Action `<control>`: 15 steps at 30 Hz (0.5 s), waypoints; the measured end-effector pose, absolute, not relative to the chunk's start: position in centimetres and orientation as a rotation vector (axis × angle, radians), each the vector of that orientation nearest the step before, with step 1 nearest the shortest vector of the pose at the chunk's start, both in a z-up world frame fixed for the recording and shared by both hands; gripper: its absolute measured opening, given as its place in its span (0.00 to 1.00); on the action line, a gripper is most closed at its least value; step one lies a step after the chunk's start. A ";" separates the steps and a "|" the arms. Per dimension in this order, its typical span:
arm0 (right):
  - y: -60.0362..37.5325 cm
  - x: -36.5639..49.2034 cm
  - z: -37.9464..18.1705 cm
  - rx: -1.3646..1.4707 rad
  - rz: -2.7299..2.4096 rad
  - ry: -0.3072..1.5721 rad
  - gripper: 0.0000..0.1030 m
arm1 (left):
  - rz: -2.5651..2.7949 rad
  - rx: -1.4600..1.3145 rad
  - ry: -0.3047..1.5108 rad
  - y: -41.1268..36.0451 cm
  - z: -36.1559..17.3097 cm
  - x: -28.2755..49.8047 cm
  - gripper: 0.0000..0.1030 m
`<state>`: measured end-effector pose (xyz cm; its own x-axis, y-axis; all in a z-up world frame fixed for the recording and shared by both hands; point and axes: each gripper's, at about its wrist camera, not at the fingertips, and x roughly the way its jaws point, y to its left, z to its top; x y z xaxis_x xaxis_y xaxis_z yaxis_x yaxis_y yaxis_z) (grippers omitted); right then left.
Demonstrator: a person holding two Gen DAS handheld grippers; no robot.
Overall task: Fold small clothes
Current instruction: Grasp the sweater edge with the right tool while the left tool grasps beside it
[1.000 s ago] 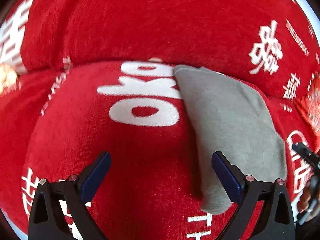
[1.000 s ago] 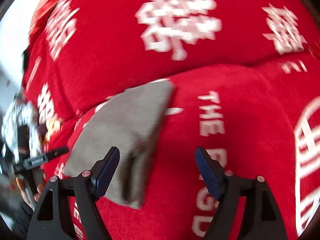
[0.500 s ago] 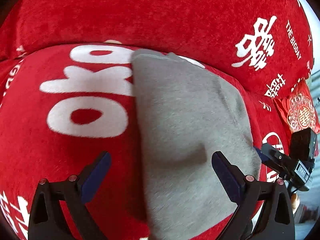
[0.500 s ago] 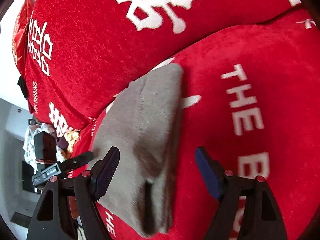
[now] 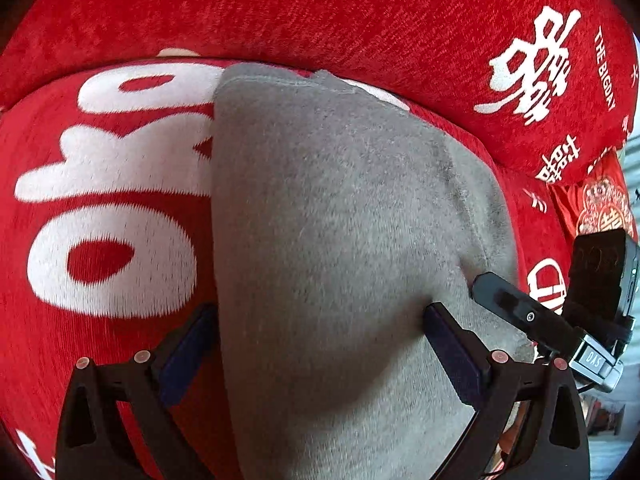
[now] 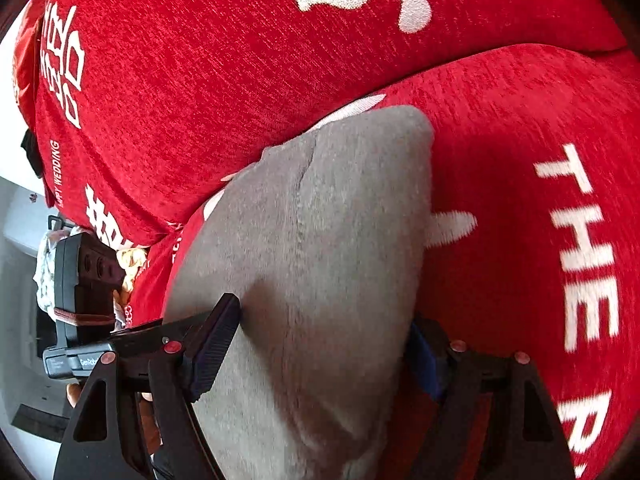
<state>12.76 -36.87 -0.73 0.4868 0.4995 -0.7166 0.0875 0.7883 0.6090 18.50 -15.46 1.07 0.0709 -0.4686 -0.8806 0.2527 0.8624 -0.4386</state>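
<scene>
Nearest, the left tool [image 5: 320, 344] stands with its dark blue padded fingers [image 5: 452, 356] spread wide, straddling a folded grey garment [image 5: 332, 216] whose soft, short-napped fleece bulges up between them; whether the pads actually press the cloth I cannot tell, but nothing is pinched. The right tool [image 6: 320, 344] likewise straddles the same grey garment [image 6: 320, 240] from its other side, fingers wide apart, its left pad [image 6: 212, 344] resting against the nap and its right one half hidden behind the folded edge. Each tool's black body shows at the edge of the other's view. The garment lies as a thick, rounded wedge with a stitched seam running along its length, narrowing toward its far end. It sits on a sofa seat [image 5: 100, 240] covered in red ribbed chenille with fuzzy white woven lettering. Beyond it rises the padded backrest [image 5: 320, 12] in the same red cloth, and at far right a shiny red cushion [image 5: 600, 200] with an ornate round motif.
</scene>
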 end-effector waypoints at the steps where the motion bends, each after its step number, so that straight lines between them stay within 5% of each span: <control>1: -36.7 12.8 -0.7 0.627 0.274 1.048 0.76 | -0.549 -0.179 1.394 -15.5 1.0 18.6 0.99; 13: -34.6 11.3 -0.3 0.478 0.283 1.050 0.73 | -0.611 -0.103 1.314 -15.1 0.7 17.8 0.99; 15: -34.2 11.4 -0.1 0.452 0.278 1.058 0.59 | -0.592 -0.091 1.303 -15.2 0.7 17.8 0.96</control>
<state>11.41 -34.19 -0.12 0.4681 0.4301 -0.7720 -0.0047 0.8748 0.4845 17.81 -15.16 0.71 0.1399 -0.4583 -0.8777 0.3592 0.8496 -0.3863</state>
